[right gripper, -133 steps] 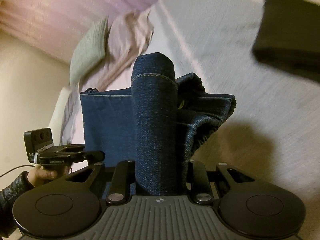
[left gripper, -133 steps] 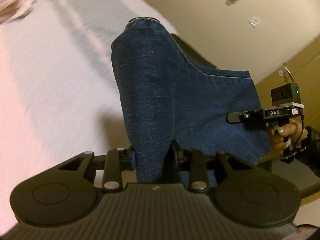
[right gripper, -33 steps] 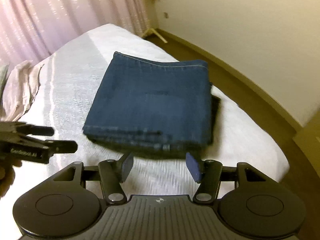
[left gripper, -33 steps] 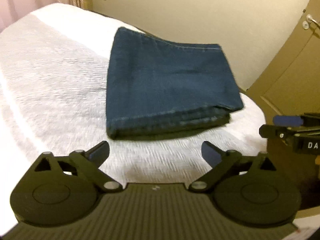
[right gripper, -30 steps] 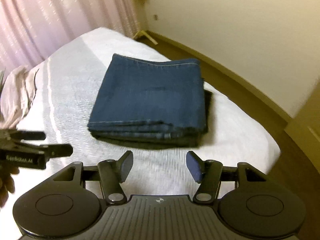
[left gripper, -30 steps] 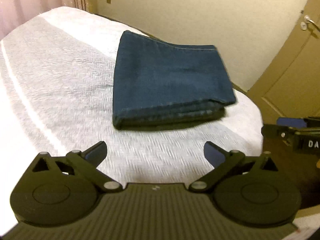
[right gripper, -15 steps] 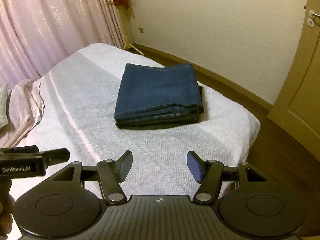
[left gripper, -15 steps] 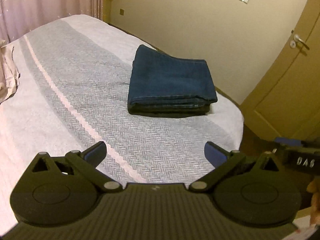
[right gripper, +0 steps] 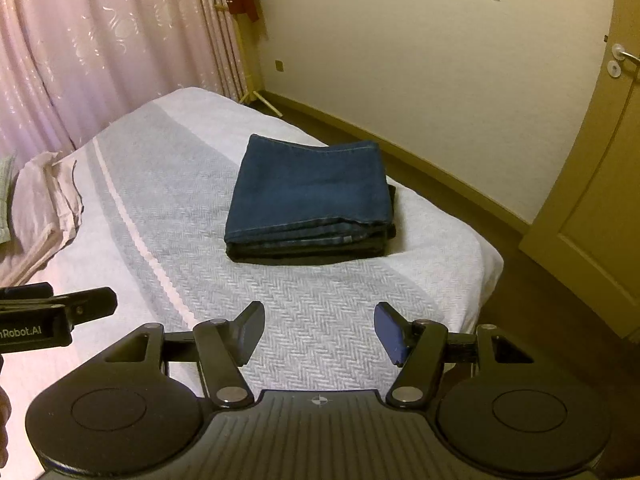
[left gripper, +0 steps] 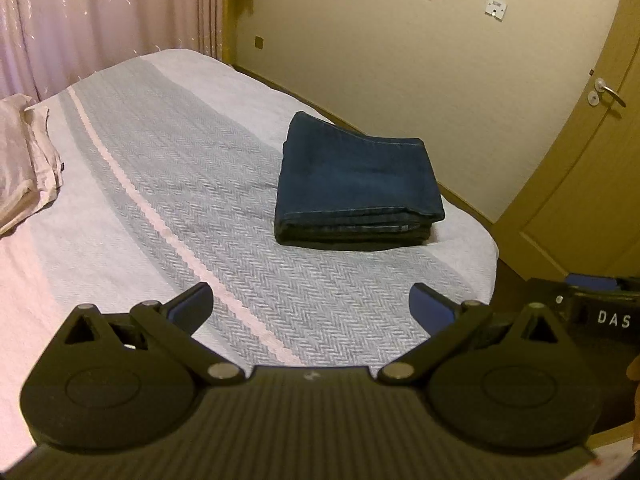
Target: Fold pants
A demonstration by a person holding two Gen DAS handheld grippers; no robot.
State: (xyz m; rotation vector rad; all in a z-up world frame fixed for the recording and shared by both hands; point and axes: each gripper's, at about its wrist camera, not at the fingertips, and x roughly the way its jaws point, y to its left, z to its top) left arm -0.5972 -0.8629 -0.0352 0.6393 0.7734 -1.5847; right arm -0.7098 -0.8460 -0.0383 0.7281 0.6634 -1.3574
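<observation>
The blue denim pants lie folded into a flat square stack on the bed, near its far right corner. My left gripper hangs open well back from the stack, nothing between its fingers. My right gripper is open too, empty, above the bedspread in front of the pants. In the left wrist view the other gripper's black body shows at the right edge. At the right wrist view's left edge the other gripper's finger pokes in.
The bed has a grey and white herringbone cover. Pale pink clothes lie at its left side. Pink curtains hang behind. A wall and a wooden door stand to the right, brown floor beside the bed.
Both grippers let go of the pants and drew back and up; the folded stack now looks smaller and farther away. In the last half second little has shifted.
</observation>
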